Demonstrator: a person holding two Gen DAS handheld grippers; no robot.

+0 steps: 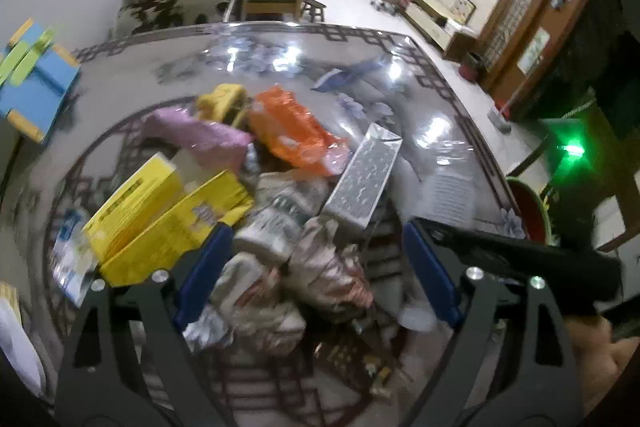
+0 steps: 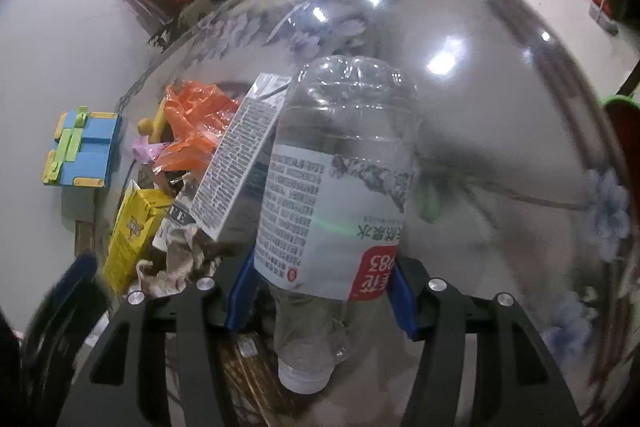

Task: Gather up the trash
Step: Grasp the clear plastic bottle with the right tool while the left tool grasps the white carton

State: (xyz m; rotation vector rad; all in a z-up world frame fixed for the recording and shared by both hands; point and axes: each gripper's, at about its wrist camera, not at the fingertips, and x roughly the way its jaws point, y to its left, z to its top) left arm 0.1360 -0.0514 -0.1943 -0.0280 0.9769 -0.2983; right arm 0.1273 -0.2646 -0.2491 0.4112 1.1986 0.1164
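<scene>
While an empty water bottle (image 2: 336, 187) is clamped in the right gripper (image 2: 320, 291), the left gripper (image 1: 316, 271), jaws spread wide, is best lowered squarely over the crumpled wrappers (image 1: 280, 267) on the tabletop (image 1: 420, 99).

Upside-down "983" on red patch of clear bottle (image 2: 340, 187) label; other print unreadable.

A glossy round bench (image 1: 400, 99) with a dark lattice border and pale flower print carries a heap of litter. On it lie two yellow cartons (image 1: 160, 219) side by side, a pink wrapper (image 1: 200, 135), an orange plastic bag (image 1: 296, 131), a silver patterned box (image 1: 364, 175) and crumpled paper wrappers (image 1: 296, 267). A blue packet (image 1: 348, 75) lies apart, nearer the far rim.
</scene>
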